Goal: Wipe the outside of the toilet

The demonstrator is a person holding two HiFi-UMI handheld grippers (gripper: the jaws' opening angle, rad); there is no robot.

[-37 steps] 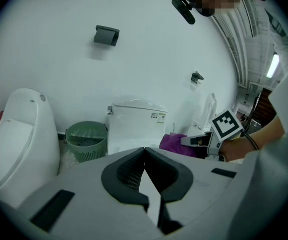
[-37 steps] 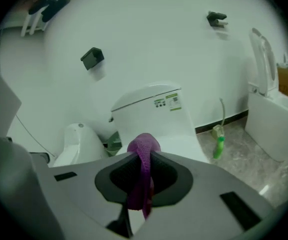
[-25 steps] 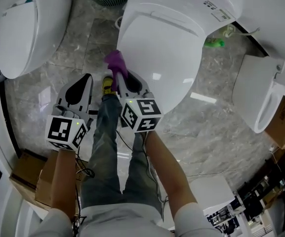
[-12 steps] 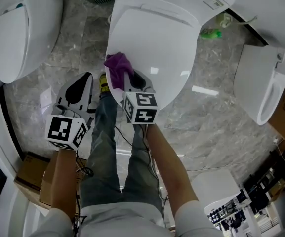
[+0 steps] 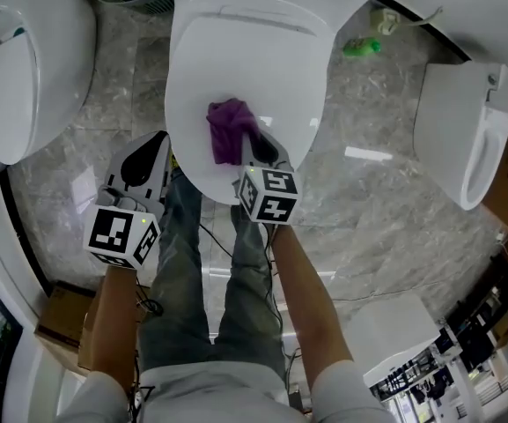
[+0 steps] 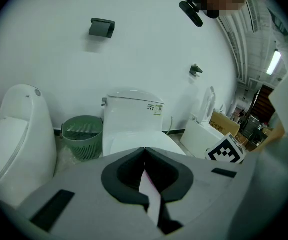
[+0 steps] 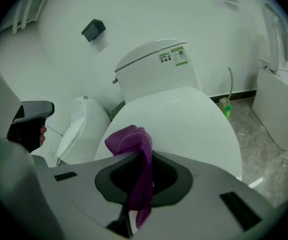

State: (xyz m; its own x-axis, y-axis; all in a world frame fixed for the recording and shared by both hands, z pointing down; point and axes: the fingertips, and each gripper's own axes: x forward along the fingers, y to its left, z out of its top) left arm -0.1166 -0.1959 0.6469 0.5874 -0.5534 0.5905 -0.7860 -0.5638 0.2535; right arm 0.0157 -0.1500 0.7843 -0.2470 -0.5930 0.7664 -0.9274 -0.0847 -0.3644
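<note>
A white toilet (image 5: 262, 69) with its lid down stands in front of me; its tank (image 7: 156, 66) is at the back. My right gripper (image 5: 252, 141) is shut on a purple cloth (image 5: 228, 129), which lies on the front part of the lid (image 7: 193, 119). The cloth (image 7: 134, 156) bunches out past the jaws and hangs down between them. My left gripper (image 5: 144, 167) hangs left of the bowl's front, over the floor, shut with nothing in it. In the left gripper view the toilet (image 6: 134, 129) is straight ahead.
A second white toilet (image 5: 25, 60) stands at the left, a third (image 5: 460, 139) with its lid up at the right. A green basket (image 6: 82, 134) sits by the wall. A green bottle (image 5: 361, 48) lies on the marble floor. Cardboard boxes (image 5: 64, 320) lie behind my legs.
My right gripper has carried the purple cloth from the bowl's front left rim up onto the lid and further right. The left gripper has stayed put.
</note>
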